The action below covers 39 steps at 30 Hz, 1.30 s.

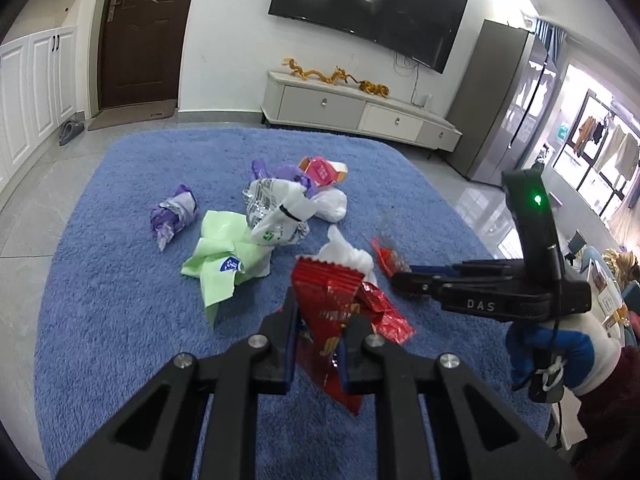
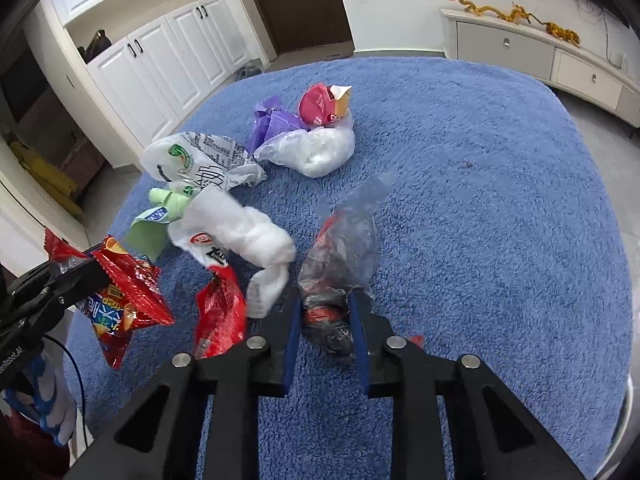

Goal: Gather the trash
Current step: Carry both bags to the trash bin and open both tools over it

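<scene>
Trash lies on a blue rug [image 1: 120,300]. My left gripper [image 1: 320,312] is shut on a red snack bag [image 1: 340,320], held above the rug; the same bag shows in the right wrist view [image 2: 124,304]. My right gripper [image 2: 325,304] is shut on a clear plastic bag with red and dark contents [image 2: 340,264]; it appears at the right of the left wrist view [image 1: 396,276]. On the rug lie a green wrapper [image 1: 224,256], a white printed bag [image 1: 276,208], a purple wrapper [image 1: 174,214], a white wad [image 2: 256,240], a red wrapper [image 2: 220,316] and a pink box [image 2: 320,104].
A white TV cabinet [image 1: 360,112] stands beyond the rug under a wall TV [image 1: 368,4]. A grey fridge [image 1: 504,100] is at the right. White cupboards [image 2: 160,60] and a brown door [image 1: 136,32] are at the left. Grey tile floor [image 1: 24,240] surrounds the rug.
</scene>
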Available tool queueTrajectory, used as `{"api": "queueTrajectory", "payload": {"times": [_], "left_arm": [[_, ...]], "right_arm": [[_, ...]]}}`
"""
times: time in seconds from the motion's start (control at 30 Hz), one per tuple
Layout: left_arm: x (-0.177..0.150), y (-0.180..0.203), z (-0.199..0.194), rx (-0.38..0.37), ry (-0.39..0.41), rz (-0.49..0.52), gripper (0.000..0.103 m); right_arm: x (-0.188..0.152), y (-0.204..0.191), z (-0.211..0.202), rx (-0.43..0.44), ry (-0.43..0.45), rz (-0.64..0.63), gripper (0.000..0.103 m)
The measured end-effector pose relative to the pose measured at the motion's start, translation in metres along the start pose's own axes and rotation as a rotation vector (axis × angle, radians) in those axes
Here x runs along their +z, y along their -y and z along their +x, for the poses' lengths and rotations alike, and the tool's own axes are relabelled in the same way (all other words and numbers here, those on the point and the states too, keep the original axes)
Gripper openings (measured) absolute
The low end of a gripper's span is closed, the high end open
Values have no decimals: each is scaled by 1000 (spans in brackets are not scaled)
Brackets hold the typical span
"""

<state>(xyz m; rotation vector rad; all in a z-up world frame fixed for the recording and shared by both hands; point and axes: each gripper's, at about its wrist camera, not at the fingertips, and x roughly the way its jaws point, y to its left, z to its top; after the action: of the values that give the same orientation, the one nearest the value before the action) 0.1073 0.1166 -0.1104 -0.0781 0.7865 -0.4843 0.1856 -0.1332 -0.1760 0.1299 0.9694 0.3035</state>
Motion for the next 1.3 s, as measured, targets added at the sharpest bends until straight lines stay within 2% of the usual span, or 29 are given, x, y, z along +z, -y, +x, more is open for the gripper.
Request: {"api": "queueTrajectory", "payload": {"times": [0.27,0.37,0.5,0.57,0.77,0.93,1.03,1.2,1.3], "left_arm": [[-2,12,-18,35,7,-13,14],[3,22,-22,22,9,-16,14],[14,54,-26,9,20,42,14],[21,73,-25,-13,23,78,14],[36,148,1,-125,-17,173,14],[46,232,46,-237,-95,268,14],[45,286,78,-272,-138,330,14],[38,372,135,-330,-221,402,14],[29,408,165,-363,-269,426,16]], "right_arm": [[-23,13,-51,43,89,23,18],[-36,23,-72,58,124,47,18],[-43,45,-99,56,187,98,18],[-52,68,-122,47,231,141,18],[-93,143,-181,-72,338,272,18],[-145,219,-213,-194,381,440,19],[-178,261,-220,-251,374,541,19],[-220,312,-214,-291,346,678,20],[-237,337,-210,-307,322,734,21]]}}
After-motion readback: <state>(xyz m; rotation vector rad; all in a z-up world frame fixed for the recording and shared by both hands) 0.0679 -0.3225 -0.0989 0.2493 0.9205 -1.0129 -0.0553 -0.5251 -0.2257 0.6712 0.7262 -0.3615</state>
